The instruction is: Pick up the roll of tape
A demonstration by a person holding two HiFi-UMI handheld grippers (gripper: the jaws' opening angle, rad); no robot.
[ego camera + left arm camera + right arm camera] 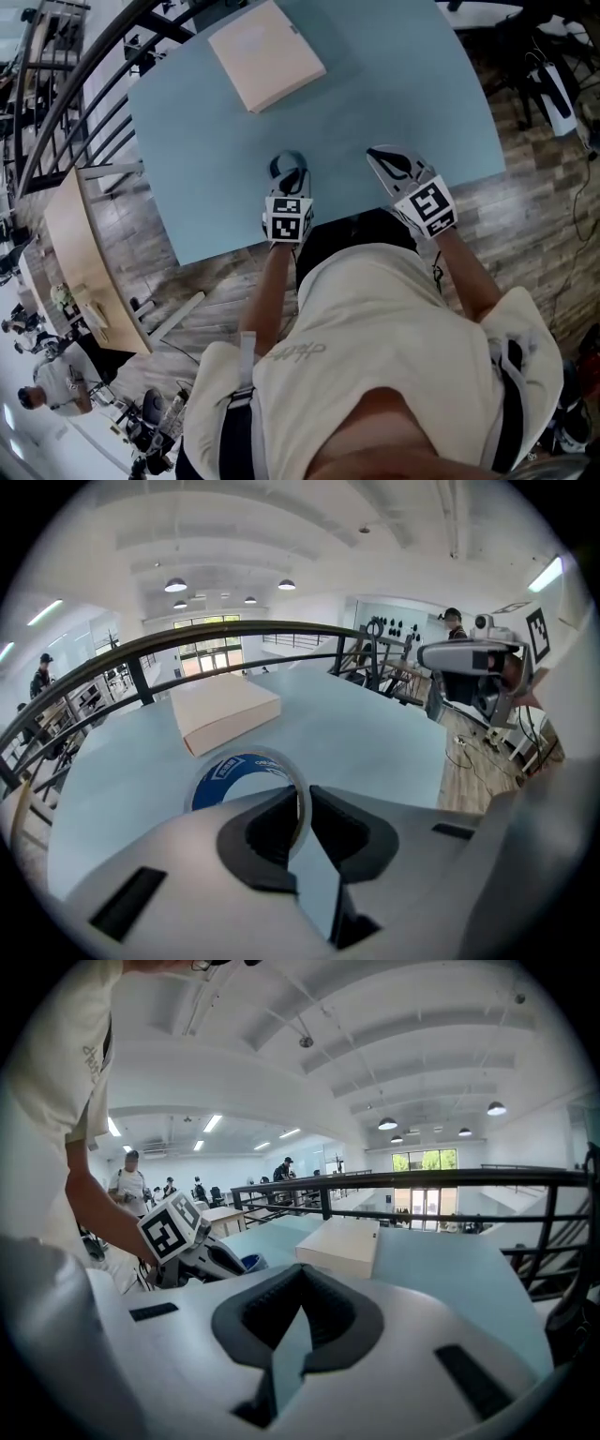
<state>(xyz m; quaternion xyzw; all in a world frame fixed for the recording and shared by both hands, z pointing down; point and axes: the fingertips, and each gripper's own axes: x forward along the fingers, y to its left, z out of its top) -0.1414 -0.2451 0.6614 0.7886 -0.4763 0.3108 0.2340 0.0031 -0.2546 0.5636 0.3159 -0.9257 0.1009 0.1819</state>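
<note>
The roll of tape (225, 775), clear with a blue printed core, stands on edge between my left gripper's jaws (304, 799), which are shut on its wall. In the head view the left gripper (291, 178) holds the tape roll (279, 165) a little above the light blue table (394, 84), near its front edge. My right gripper (382, 157) hovers to the right of it, apart from the roll. In its own view the right gripper (302, 1277) is shut with nothing between the tips. That view also shows the tape roll (251, 1262) at the left gripper's tip.
A flat beige box (267, 54) lies at the far side of the table, also seen as the box (225, 712) beyond the roll. A dark railing (84, 103) curves past the table's left and far sides. Wooden floor (534, 187) lies to the right.
</note>
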